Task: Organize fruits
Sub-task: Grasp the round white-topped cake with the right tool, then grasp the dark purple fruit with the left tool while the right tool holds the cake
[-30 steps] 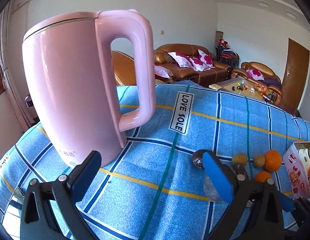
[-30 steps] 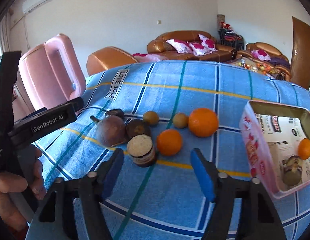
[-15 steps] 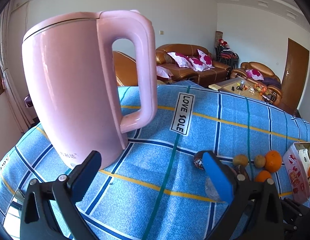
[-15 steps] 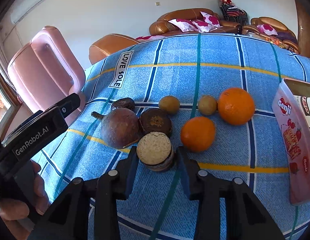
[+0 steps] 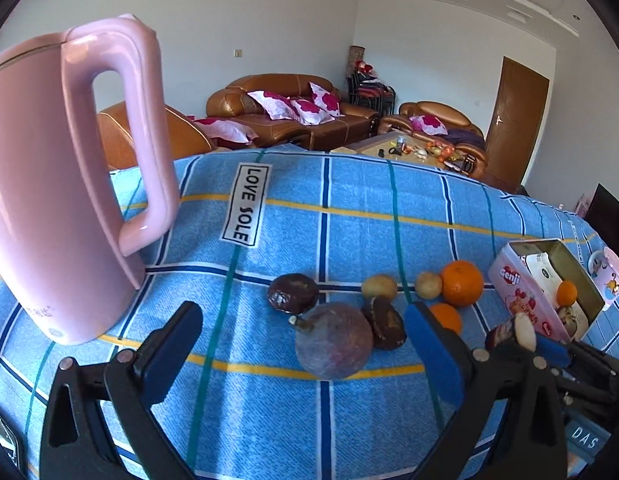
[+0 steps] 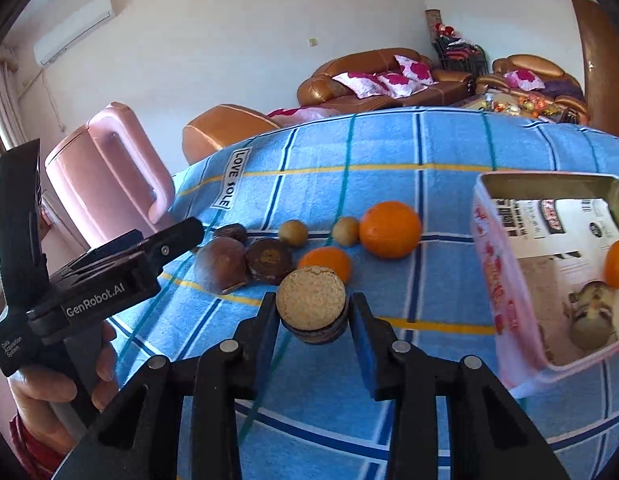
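Mangosteen half [image 6: 311, 304] clamped in the right gripper [image 6: 312, 322].
Its jaws have just closed; left gripper [image 5: 305, 344] gapes, empty.

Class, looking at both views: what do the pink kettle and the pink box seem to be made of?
Pink kettle: likely glossy plastic, judging by its smooth sheen and soft highlights. Pink box: probably a printed tin; its inner walls look dull and metallic, though coated card is possible.

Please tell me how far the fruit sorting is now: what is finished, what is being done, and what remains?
Done: a small orange and a mottled fruit lie in the pink box. In hand: the right gripper, whose jaws have just been closing, clamps a halved dark fruit. Left: two oranges, two small tan fruits and three dark fruits remain on the cloth. The left gripper is open.
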